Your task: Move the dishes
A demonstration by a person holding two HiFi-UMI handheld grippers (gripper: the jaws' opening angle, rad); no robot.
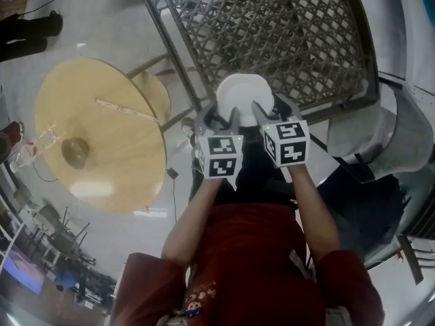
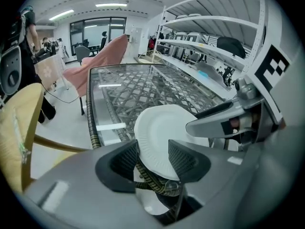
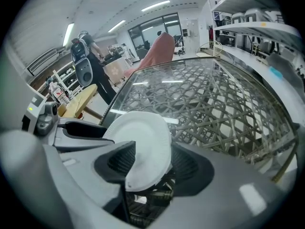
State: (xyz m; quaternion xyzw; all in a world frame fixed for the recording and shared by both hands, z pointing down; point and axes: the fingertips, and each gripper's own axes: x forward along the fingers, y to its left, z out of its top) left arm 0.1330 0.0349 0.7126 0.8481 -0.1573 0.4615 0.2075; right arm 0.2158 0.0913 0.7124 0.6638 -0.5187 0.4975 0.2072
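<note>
A white paper plate (image 1: 243, 95) hangs tilted over the near corner of the glass-topped rattan table (image 1: 292, 32). My left gripper (image 1: 221, 117) holds its left side and my right gripper (image 1: 273, 114) its right side. In the left gripper view the plate's (image 2: 162, 130) lower rim fills the gap of the left gripper (image 2: 150, 159), touching the left pad and running behind the other. The right gripper (image 2: 224, 123) reaches in from the right there. In the right gripper view the plate (image 3: 143, 137) stands edge-on and bent, with the right gripper (image 3: 150, 162) closed on it.
A round wooden table (image 1: 102, 134) with a dark bowl (image 1: 75, 152) stands to the left, close to the glass table's corner. White shelves (image 2: 209, 37) run along the far right. A pink cloth (image 2: 102, 56) and people are beyond the table.
</note>
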